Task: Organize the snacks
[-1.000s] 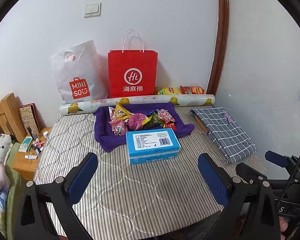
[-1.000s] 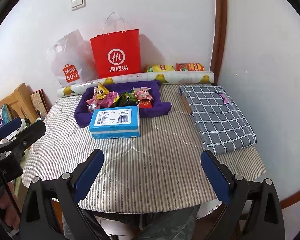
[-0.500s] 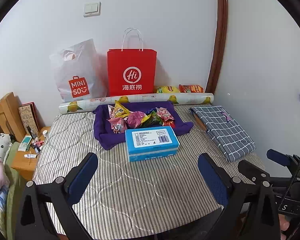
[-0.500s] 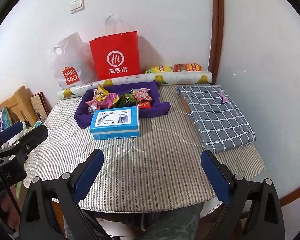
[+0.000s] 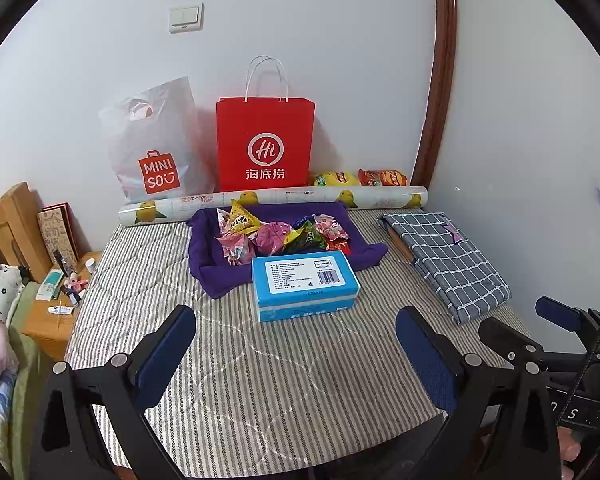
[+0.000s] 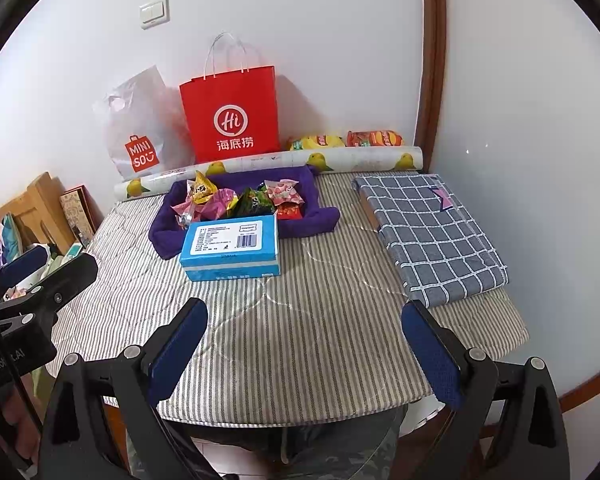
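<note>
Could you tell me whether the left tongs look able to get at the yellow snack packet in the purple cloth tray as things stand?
Probably yes: the left tongs are open, the yellow snack packet lies exposed, though the blue box stands between.

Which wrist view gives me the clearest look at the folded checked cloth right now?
The right wrist view: the folded checked cloth lies whole, large and unobstructed on the striped table cover. In the left wrist view the same cloth sits smaller, nearer the picture's right side, with the right tool close to its near corner.
</note>
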The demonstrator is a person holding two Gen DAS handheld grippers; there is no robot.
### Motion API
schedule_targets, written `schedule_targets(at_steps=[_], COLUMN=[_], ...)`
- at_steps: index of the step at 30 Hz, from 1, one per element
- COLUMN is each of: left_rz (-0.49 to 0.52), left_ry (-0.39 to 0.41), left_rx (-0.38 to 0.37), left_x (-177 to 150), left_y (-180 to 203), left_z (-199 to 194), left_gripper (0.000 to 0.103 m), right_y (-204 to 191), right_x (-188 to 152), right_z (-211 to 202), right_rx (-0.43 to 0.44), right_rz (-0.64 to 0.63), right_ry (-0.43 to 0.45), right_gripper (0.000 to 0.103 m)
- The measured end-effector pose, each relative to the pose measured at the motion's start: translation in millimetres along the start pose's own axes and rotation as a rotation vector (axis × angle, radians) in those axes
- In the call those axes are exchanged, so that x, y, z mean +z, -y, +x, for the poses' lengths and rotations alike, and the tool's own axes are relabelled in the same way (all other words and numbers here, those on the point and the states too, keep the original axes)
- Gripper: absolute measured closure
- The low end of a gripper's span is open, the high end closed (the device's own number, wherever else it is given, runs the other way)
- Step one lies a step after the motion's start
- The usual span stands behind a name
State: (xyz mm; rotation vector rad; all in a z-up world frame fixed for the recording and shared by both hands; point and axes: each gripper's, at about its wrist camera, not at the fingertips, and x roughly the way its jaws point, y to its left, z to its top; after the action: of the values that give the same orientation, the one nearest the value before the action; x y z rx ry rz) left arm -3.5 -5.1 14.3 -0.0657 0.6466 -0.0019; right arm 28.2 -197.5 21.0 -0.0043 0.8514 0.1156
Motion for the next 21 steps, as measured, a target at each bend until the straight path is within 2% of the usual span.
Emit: schedule_targets(at_steps=[21], left_rz=[-0.002], left_ry=[0.003], left_rx=[-0.001], left_x=[0.0], left_y=[-2.1], left_z=[-0.6], left_gripper=[0.002], right_y=[-3.4], right_x=[2.1], right_z=[-8.2], right_rx=[-0.001], right_rz=[-0.006], right_ry=[0.022], right_gripper=[0.006])
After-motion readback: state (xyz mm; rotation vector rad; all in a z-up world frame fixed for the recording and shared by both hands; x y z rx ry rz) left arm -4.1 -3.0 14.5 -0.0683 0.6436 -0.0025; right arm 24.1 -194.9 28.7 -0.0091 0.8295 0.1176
